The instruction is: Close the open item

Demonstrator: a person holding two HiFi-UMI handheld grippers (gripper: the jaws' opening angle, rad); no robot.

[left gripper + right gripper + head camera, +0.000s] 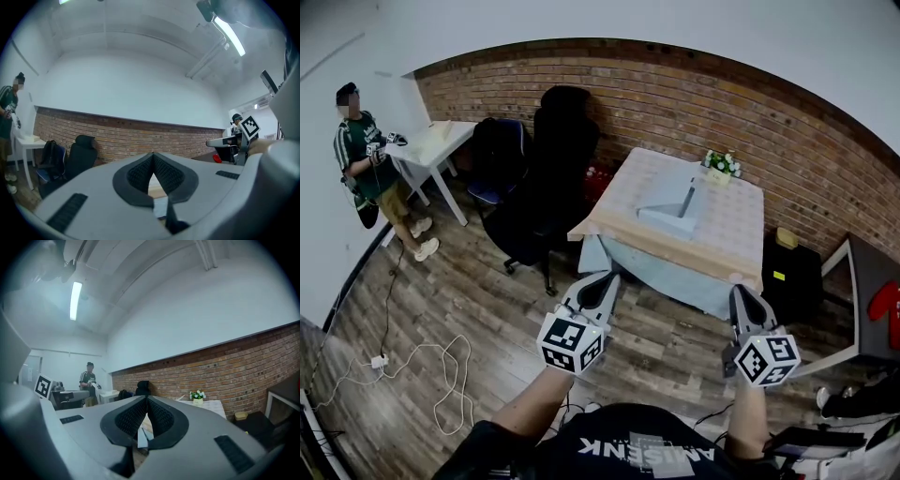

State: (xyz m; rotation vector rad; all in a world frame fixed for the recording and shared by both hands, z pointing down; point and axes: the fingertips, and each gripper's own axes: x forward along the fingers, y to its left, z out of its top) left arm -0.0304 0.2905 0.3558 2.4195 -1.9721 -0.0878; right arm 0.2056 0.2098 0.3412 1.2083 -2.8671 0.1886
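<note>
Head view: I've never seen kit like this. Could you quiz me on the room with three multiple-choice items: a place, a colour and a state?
1. Where does the flower pot stand?
A. On the floor
B. At the far corner of the table
C. On a shelf

2. What colour is the office chair?
A. Black
B. Red
C. White

3. How do the left hand-held gripper and right hand-held gripper stand?
A. Wide open
B. Shut on a cloth
C. Shut, empty

Answers: 1 B, it sits at the table edge nearest the brick wall; 2 A, it is dark all over; 3 C, each pair of jaws meets with nothing between.
</note>
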